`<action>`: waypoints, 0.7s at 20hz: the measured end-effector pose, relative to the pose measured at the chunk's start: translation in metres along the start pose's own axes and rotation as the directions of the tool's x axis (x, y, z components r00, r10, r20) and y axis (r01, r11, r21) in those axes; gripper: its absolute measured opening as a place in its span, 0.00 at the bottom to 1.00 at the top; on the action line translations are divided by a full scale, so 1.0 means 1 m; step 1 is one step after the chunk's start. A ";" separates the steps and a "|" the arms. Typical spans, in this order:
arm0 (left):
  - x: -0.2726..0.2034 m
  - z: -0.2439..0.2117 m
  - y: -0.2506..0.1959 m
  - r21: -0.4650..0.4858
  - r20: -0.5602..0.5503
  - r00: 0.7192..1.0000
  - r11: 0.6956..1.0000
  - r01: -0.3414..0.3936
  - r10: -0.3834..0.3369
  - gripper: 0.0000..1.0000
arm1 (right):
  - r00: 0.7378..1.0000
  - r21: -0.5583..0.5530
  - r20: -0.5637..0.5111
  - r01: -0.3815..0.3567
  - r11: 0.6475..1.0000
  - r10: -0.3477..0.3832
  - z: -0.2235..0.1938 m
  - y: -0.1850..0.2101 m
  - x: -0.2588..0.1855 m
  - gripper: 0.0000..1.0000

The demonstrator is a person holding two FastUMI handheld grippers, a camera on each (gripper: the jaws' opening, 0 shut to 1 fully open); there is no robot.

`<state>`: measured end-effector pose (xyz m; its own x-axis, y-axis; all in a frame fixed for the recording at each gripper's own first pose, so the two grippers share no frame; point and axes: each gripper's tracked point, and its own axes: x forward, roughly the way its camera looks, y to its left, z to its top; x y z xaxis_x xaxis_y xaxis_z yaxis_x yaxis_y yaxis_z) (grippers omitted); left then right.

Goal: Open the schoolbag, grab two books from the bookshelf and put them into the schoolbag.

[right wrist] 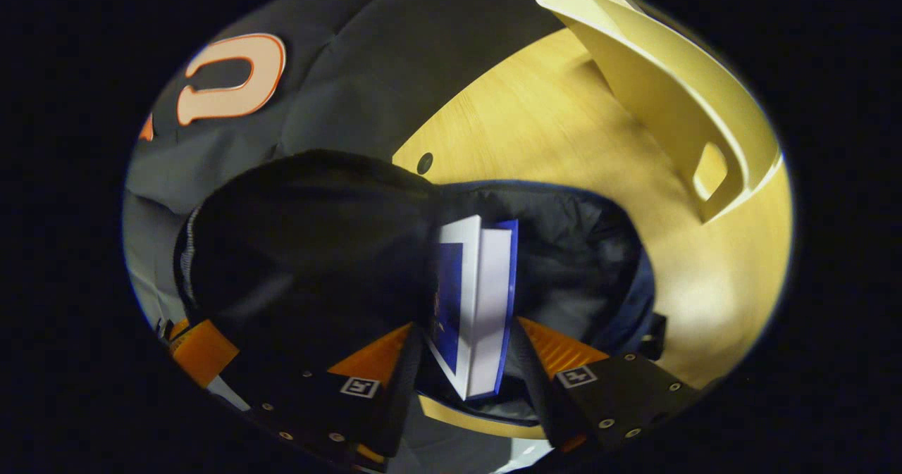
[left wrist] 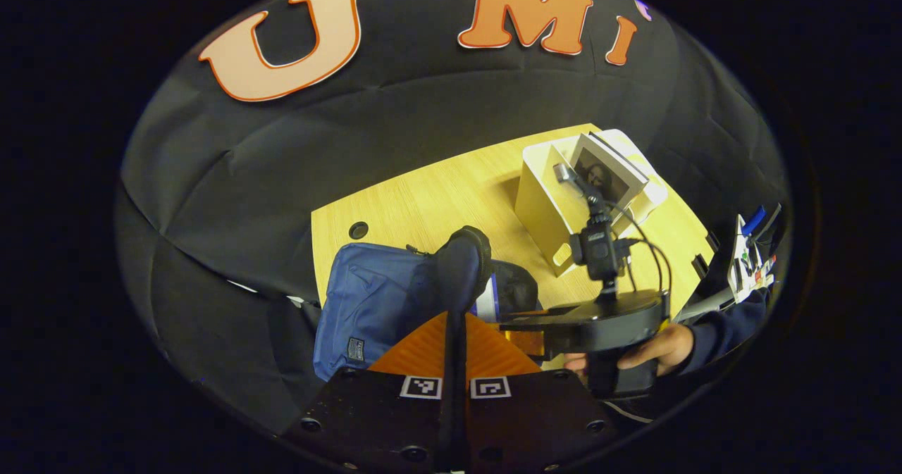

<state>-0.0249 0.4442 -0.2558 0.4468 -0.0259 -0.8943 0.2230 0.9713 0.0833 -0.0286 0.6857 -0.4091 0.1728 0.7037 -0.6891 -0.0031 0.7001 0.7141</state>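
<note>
While the bag (right wrist: 564, 248) sat open on the table (right wrist: 550, 129), noted right gripper (right wrist: 471, 351) pinching a book (right wrist: 476, 305) on both covers, fingers either side of it. Book stood on edge, long axis running straight ahead toward 12 o'clock, its far end already over the dark mouth of the bag. Mouth lay directly ahead of the tool and below the book, so judged the coming move as a plain push along the book's own axis, then release.

In the left gripper view, left gripper (left wrist: 461, 245) pressed together on the bag's flap (left wrist: 461, 259), holding it up at 12 o'clock; blue bag (left wrist: 366, 305) body at 10 o'clock. Shelf (left wrist: 546, 213) at 1 o'clock with another book (left wrist: 606, 171) leaning in it. Right gripper (left wrist: 525, 326) seen at 3 o'clock, hand (left wrist: 655, 351) behind it; right nearer the shelf, so likely the one for the second book.
</note>
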 end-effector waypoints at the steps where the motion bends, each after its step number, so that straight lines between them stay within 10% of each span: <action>1: 0.001 0.000 0.001 0.000 0.002 1.000 1.000 -0.002 0.002 0.01 | 1.000 -0.022 0.009 0.021 1.000 -0.021 0.007 -0.004 -0.010 0.81; 14: 0.010 -0.006 -0.005 -0.005 0.009 1.000 1.000 0.023 -0.023 0.00 | 0.943 -0.255 0.228 0.299 0.920 -0.243 0.138 -0.058 -0.179 0.96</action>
<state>-0.0266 0.4408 -0.2674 0.4490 -0.0498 -0.8921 0.2284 0.9717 0.0608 0.0763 0.5021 -0.3100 0.3880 0.4657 -0.7954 -0.2024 0.8850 0.4194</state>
